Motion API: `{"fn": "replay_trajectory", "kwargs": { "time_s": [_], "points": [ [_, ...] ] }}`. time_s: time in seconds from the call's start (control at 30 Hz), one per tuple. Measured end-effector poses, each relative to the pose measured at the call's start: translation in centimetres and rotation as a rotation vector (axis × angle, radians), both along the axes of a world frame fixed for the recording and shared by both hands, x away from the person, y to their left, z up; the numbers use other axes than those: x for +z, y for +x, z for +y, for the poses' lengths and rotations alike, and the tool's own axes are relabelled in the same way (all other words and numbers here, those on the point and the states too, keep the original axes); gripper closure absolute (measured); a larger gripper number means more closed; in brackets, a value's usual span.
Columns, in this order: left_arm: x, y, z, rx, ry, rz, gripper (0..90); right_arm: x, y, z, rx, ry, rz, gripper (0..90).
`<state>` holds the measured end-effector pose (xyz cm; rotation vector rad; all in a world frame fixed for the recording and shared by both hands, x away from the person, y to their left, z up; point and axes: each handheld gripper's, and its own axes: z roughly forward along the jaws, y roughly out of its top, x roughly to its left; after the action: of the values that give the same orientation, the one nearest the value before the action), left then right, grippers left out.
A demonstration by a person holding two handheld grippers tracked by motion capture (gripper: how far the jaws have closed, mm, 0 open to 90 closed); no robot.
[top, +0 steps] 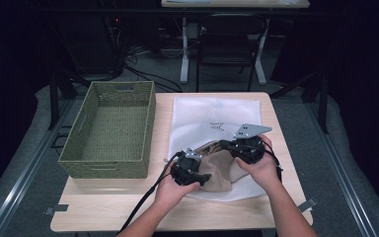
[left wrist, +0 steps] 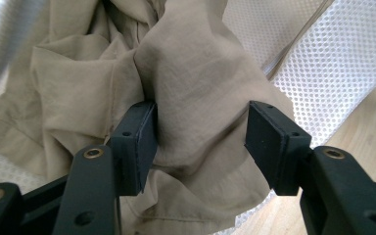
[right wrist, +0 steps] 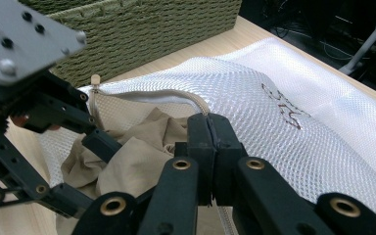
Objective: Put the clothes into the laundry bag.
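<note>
A white mesh bag [top: 212, 111] lies flat on the table, its mouth toward the person. A crumpled beige garment [top: 219, 170] sits half inside that mouth. My right gripper [right wrist: 210, 142] is shut on the bag's beige-piped rim [right wrist: 176, 94] and holds it up over the cloth; in the high view it [top: 229, 145] is at the bag's near right. My left gripper [left wrist: 200, 137] stands open with a fold of the beige garment [left wrist: 191, 73] between its pads; the fold touches the left pad and lies loose beside the right one. From above, the left gripper [top: 205, 178] points right into the cloth.
A green woven basket [top: 103, 168] stands on the table's left half, beside the bag, with nothing in it. Bare wooden tabletop [top: 118, 207] runs along the near edge. Chairs, table legs and cables stand on the floor beyond the far edge.
</note>
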<state>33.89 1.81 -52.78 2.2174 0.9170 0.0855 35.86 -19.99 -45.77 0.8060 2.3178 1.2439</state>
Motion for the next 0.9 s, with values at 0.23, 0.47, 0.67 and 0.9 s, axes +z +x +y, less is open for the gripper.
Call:
{"fn": "replay_trajectory", "kwargs": {
  "time_s": [0.23, 0.47, 0.67, 0.9],
  "points": [
    [-0.7, 0.0, -0.2, 0.008, 0.023, -0.019, 57.1, 0.0, 0.0, 0.0, -0.001, -0.001, 0.001, 89.4],
    [-1.5, 0.1, -0.3, 0.009, 0.050, -0.015, 73.6, -0.1, 0.0, 0.1, 0.001, -0.005, -0.002, 89.5],
    [-2.0, 0.1, -0.4, 0.010, 0.053, -0.009, 83.2, -0.1, -0.1, 0.2, 0.004, -0.009, -0.002, 89.5],
    [-1.7, 0.1, -0.5, 0.010, 0.042, -0.013, 88.0, -0.1, -0.1, 0.3, 0.006, -0.010, 0.000, 89.4]
  ]
}}
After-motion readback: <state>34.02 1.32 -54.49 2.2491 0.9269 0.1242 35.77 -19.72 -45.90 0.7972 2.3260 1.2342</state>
